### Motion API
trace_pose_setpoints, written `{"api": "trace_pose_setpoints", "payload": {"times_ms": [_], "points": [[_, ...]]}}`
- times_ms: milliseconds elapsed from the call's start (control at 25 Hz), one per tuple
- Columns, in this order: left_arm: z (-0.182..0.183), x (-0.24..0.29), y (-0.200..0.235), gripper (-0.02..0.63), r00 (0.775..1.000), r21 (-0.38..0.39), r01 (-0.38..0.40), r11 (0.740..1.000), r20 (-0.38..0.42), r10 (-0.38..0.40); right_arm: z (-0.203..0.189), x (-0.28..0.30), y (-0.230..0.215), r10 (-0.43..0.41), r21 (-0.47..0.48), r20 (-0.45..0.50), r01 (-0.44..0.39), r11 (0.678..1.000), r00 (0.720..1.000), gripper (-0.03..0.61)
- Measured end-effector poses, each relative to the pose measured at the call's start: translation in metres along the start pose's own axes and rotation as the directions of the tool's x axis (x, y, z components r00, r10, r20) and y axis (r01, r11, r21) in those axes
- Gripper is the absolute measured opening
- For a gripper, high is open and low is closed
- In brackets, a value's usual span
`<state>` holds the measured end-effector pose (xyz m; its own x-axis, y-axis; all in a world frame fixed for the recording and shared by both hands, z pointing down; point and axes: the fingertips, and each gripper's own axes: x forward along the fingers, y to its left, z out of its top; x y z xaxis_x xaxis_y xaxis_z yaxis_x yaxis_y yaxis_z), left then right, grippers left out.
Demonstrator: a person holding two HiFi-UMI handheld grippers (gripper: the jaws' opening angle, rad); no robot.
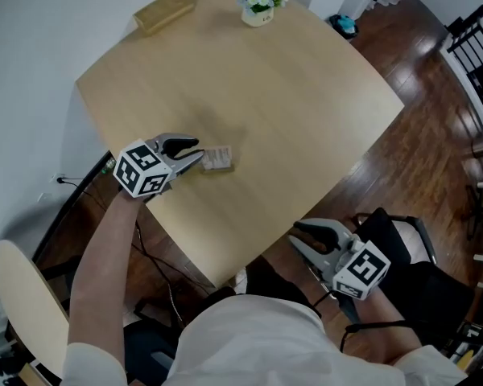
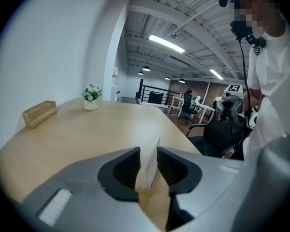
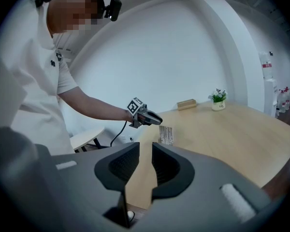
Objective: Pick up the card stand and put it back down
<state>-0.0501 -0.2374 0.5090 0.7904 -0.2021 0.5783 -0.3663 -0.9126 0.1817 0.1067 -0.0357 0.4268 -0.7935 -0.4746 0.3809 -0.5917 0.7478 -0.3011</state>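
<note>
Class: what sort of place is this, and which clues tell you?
Probably an open-plan office: strip lights on an exposed ceiling, desks with office chairs behind, and a pale wooden table on a wood floor.

My left claw (image 1: 195,149) and right claw (image 1: 294,233) are grey with black pads (image 2: 125,168), and their cubes (image 1: 141,169) have black-and-white squares. The table (image 1: 290,95) is pale wood. The card stand (image 1: 218,158) is white with dark marks.
</note>
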Motion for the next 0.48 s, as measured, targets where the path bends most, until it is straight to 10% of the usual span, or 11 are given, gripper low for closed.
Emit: {"api": "trace_pose_setpoints", "payload": {"times_ms": [480], "points": [[-0.009, 0.016, -0.001, 0.037, 0.997, 0.012, 0.073, 0.997, -0.035, -0.073, -0.014, 0.005, 0.001, -0.015, 0.027, -0.034, 0.016, 1.000, 0.999, 0.087]]}}
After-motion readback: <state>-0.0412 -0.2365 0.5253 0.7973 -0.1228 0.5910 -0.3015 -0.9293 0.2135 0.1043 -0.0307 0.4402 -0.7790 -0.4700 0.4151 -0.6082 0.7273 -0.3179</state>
